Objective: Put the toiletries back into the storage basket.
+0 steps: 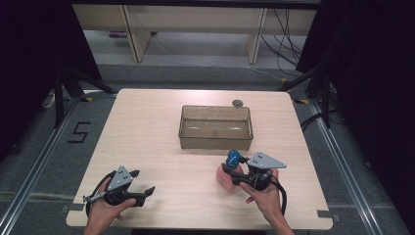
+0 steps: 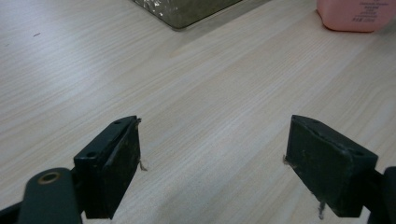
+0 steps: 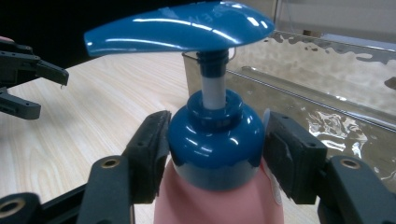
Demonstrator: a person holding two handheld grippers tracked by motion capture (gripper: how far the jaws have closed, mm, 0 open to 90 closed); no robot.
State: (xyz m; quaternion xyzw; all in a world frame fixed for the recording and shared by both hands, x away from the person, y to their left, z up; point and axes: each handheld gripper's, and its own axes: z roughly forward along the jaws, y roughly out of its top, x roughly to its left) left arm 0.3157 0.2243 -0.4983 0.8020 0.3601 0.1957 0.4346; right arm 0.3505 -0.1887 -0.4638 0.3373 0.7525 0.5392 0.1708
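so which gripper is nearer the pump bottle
Right. The right gripper has its jaws around the pump bottle; the left gripper sits open, well apart.

Pink plastic pump bottle (image 2: 353, 14): in the left gripper view, cut off by the top edge at upper right; label print too small to read.
Bottle body (image 3: 219, 205): in the right gripper view, cut off by the bottom edge; sides behind the black jaws.
Clear plastic rectangular bin (image 2: 187, 9): one corner inside the top edge.
Small dark round object (image 1: 238, 103): behind the bin, too small to tell.
Person's forearms: cut off at the bottom edge, high view.
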